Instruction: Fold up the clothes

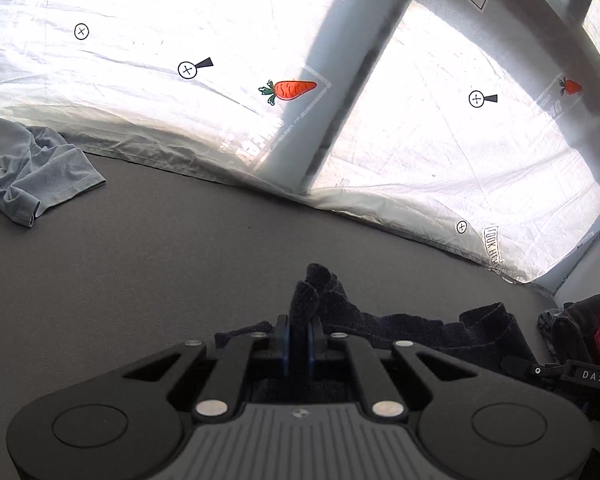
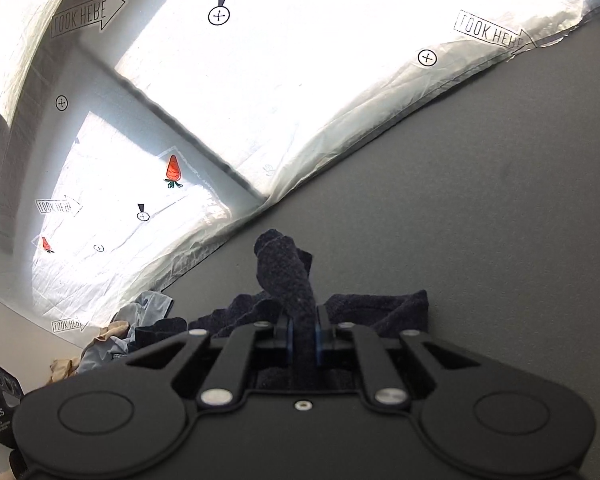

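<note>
A: L gripper [image 1: 300, 332] status?

B: Jaws nearly closed, pinching a bunched edge of the dark knit garment [image 1: 412, 330]; fabric pokes up past the tips. R gripper [image 2: 302, 332], same deal, clamped on another bunch of it.

A: Where's the rest?

B: Slumped on the grey table [image 1: 140, 264] just below and beside both grippers, near side. Blue shirt [image 1: 32, 168] lies far left, well apart; more clothes at the right edge.

A: Tips for the step?

B: Prob. lift both evenly, spread hands apart so it hangs flat, keep grip firm, since bunched knit may slip. Then lay it on bare table, clear of the printed white sheet [image 1: 180, 40] at the far side.
</note>
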